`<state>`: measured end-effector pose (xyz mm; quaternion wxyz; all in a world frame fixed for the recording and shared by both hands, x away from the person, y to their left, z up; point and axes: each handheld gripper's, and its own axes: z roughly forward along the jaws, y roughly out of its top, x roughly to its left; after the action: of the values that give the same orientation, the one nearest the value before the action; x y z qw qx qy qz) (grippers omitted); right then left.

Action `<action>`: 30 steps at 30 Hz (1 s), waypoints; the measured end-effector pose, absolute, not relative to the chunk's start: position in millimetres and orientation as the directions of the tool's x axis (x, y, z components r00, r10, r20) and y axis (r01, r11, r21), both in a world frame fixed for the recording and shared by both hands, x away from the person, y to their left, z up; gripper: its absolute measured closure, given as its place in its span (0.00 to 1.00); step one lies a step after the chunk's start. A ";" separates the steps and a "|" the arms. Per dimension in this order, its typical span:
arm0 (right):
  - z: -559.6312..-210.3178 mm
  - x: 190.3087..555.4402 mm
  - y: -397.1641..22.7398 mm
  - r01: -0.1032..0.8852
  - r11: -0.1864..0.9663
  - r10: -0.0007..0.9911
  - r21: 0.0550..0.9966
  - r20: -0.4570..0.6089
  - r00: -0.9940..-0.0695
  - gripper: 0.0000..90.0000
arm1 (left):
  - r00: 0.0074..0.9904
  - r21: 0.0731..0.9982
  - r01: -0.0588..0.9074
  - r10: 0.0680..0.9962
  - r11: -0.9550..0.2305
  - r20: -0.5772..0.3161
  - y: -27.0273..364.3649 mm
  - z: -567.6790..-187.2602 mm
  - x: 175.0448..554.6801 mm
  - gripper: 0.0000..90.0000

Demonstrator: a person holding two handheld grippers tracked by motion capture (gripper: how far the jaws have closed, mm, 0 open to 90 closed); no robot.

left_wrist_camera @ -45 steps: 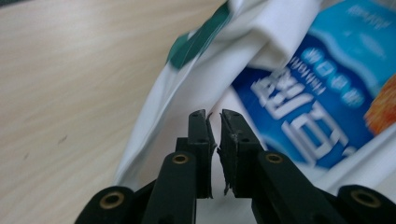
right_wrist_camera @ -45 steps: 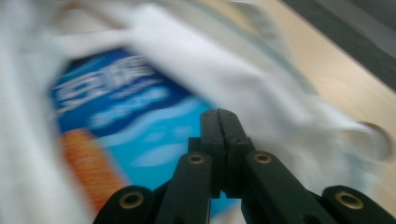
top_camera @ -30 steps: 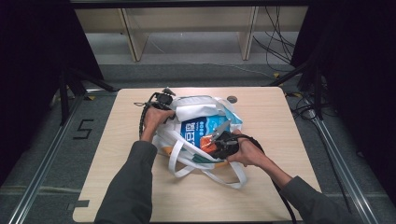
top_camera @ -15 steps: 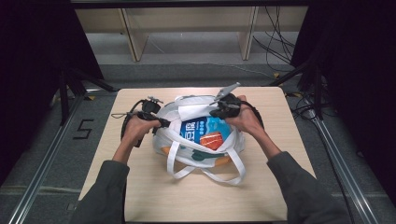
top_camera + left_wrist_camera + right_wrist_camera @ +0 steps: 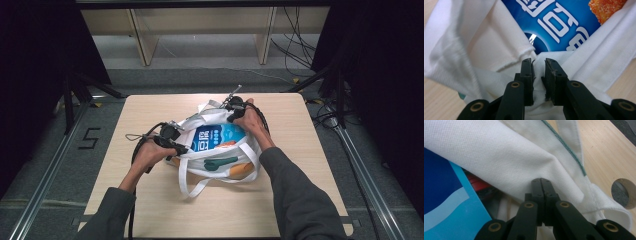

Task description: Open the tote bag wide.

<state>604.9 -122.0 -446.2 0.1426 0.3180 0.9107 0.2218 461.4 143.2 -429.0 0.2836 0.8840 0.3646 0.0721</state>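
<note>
The white woven fabric tote bag (image 5: 220,155) lies mid-counter between both claws: left claw (image 5: 539,75) slightly parted astride its near-left rim, right claw (image 5: 541,195) clamped on its far rim.

Layout: white fabric tote bag (image 5: 220,160) at mid-table, a gripper at each end.

The bag lies on the pale wooden table (image 5: 150,210), its long white straps (image 5: 192,186) spilling toward the person's side. In the bag's mouth sits a blue printed snack packet (image 5: 220,136). The left gripper (image 5: 169,136) is at the bag's left rim; in its own view fabric runs between the slightly parted jaws, with the packet (image 5: 559,22) just behind. The right gripper (image 5: 235,106) is at the bag's far right edge, jaws together against the bag's cloth (image 5: 506,160), with the packet to the left in its view. A round hole in the tabletop (image 5: 624,193) lies beyond the bag's edge.
</note>
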 end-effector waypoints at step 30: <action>-402.9 449.7 -184.0 0.300 0.709 0.415 0.639 -0.034 -0.909 1.00 | 0.655 0.624 0.640 0.743 -0.449 -0.137 151.4 -426.0 469.7 0.81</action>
<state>449.7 -184.0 -402.9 0.0881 0.1943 0.9201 0.3285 469.7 151.4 -426.0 0.3304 0.8475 0.4080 0.0783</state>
